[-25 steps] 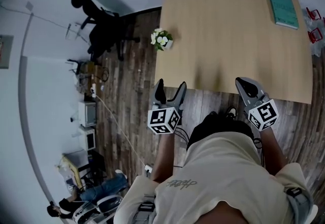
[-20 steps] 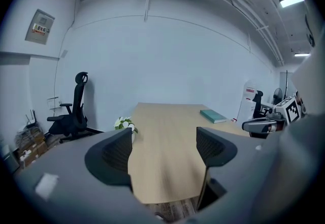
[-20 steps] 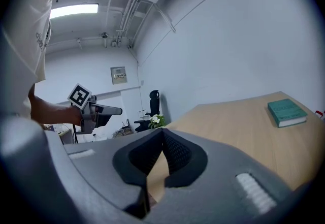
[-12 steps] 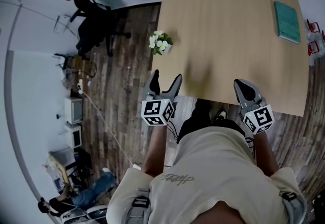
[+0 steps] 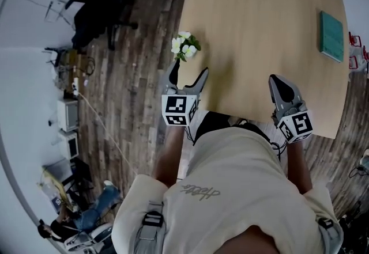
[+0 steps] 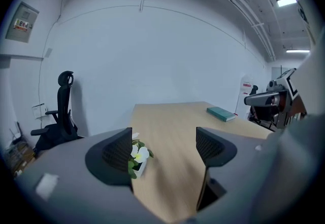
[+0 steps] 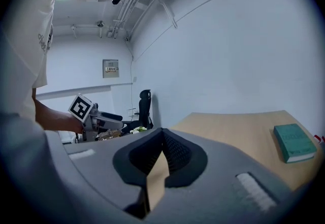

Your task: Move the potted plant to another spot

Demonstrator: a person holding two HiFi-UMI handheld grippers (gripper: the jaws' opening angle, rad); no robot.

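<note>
While the approach looks in hand: left gripper [image 5: 188, 72] spread, empty; potted plant [image 5: 185, 46] at its 12 o'clock; right gripper [image 5: 277, 83] pressed together, empty. Next, likely: straddle it, close gently.

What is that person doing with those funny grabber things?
A person stands at a wooden table with a grabber in each hand. The left gripper is open and aimed at a little potted plant with white flowers at the table's left edge, but it isn't touching it yet. The right gripper is shut and holds nothing. A green book lies far off on the other side.
</note>
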